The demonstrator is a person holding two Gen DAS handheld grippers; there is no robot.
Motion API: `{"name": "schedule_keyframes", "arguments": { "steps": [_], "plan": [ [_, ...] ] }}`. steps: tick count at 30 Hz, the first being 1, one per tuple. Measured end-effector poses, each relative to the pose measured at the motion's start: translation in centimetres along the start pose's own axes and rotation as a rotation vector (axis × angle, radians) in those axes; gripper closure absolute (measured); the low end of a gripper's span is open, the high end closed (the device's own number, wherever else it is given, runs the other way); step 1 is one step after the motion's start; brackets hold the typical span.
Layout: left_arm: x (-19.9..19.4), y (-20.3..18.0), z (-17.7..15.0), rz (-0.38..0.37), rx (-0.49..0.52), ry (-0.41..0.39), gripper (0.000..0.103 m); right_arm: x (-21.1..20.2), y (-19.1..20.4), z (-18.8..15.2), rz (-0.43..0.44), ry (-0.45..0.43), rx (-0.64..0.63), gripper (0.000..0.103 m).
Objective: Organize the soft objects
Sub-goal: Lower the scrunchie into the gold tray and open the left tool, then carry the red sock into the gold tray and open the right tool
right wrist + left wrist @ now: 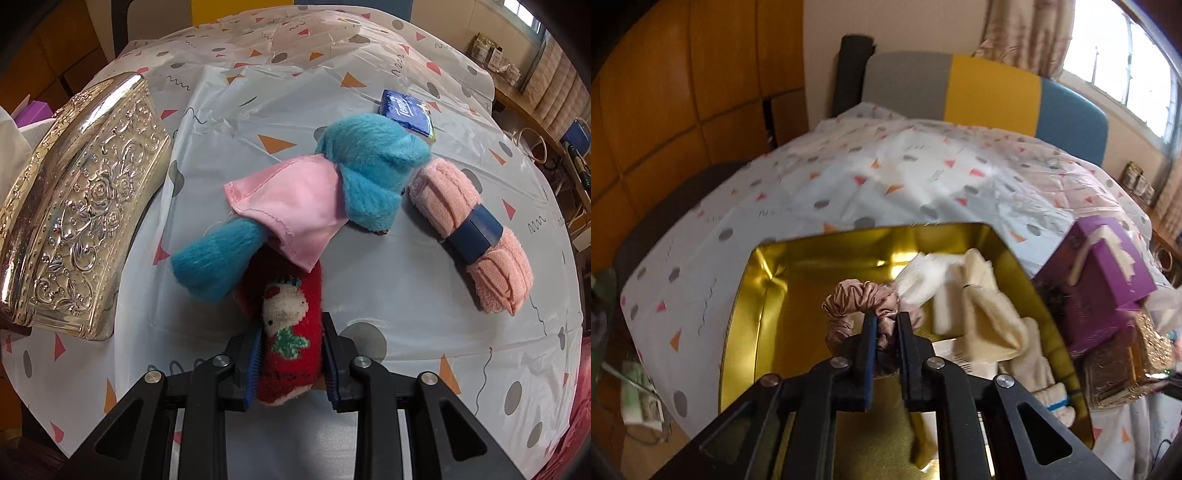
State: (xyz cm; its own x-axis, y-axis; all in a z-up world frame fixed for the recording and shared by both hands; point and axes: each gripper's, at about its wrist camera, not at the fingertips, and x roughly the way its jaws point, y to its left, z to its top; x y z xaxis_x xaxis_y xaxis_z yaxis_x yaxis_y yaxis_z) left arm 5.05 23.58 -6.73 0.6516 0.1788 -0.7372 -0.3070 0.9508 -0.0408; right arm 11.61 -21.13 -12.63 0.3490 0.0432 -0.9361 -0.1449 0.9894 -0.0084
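In the left wrist view my left gripper (886, 317) is shut on a pink satin scrunchie (857, 299) and holds it over an open gold tin (798, 266). Cream socks (982, 306) and a white cloth (923, 277) lie inside the tin at its right. The right wrist view shows my right gripper (291, 321) pointing down at the table, shut on a red fuzzy sock (288, 314) with a white figure on it. A blue plush piece (369, 166) wrapped in pink cloth (291, 206) overlaps the sock's far end. A peach rolled cloth (476, 229) with a blue band lies to the right.
A silver embossed box (85, 206) stands left of the red sock. A blue tissue packet (406, 110) lies behind the plush. A purple box (1108, 266) and a gold embossed box (1126, 362) sit right of the tin. A chair back (993, 88) rises beyond the patterned tablecloth (886, 177).
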Motion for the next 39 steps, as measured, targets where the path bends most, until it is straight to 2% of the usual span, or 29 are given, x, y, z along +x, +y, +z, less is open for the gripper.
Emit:
{"name": "schedule_keyframes", "arguments": {
  "steps": [2, 5, 8, 11, 20, 23, 29, 33, 37, 39],
  "plan": [
    [0.5, 0.6, 0.1, -0.007, -0.026, 0.024, 0.082, -0.1, 0.1, 0.0, -0.003, -0.001, 0.003, 0.076],
    [-0.1, 1.1, 0.3, 0.021, -0.046, -0.014, 0.045, -0.1, 0.2, 0.0, -0.008, 0.0, 0.006, 0.076],
    [-1.0, 1.5, 0.4, 0.026, -0.068, -0.039, 0.041, -0.1, 0.3, 0.0, -0.016, 0.001, 0.006, 0.076],
    [-1.8, 1.9, 0.4, 0.022, -0.082, -0.06, 0.032, -0.2, 0.7, 0.0, -0.037, 0.003, 0.0, 0.076],
    [-4.7, 2.2, -0.6, 0.064, -0.062, -0.125, 0.016, -0.8, 1.9, -0.5, -0.062, 0.027, -0.011, 0.076],
    [-5.2, 2.3, -1.0, 0.064, -0.066, -0.127, 0.016, -1.2, 2.5, -0.8, -0.052, 0.048, -0.027, 0.076],
    [-5.2, 2.5, -1.6, 0.06, -0.068, -0.112, 0.015, -2.2, 3.7, -2.4, 0.047, 0.082, -0.036, 0.078],
    [-5.0, 2.6, -1.9, 0.041, -0.081, -0.095, 0.015, -3.0, 3.4, -3.3, 0.147, 0.072, 0.014, 0.08],
    [-5.0, 2.3, -2.1, 0.033, -0.084, -0.095, 0.013, -5.2, 1.6, -3.3, 0.296, -0.014, 0.135, 0.081],
    [-4.9, 2.2, -2.2, 0.028, -0.086, -0.091, 0.012, -6.1, 0.9, -3.0, 0.306, -0.057, 0.164, 0.081]
  ]
}}
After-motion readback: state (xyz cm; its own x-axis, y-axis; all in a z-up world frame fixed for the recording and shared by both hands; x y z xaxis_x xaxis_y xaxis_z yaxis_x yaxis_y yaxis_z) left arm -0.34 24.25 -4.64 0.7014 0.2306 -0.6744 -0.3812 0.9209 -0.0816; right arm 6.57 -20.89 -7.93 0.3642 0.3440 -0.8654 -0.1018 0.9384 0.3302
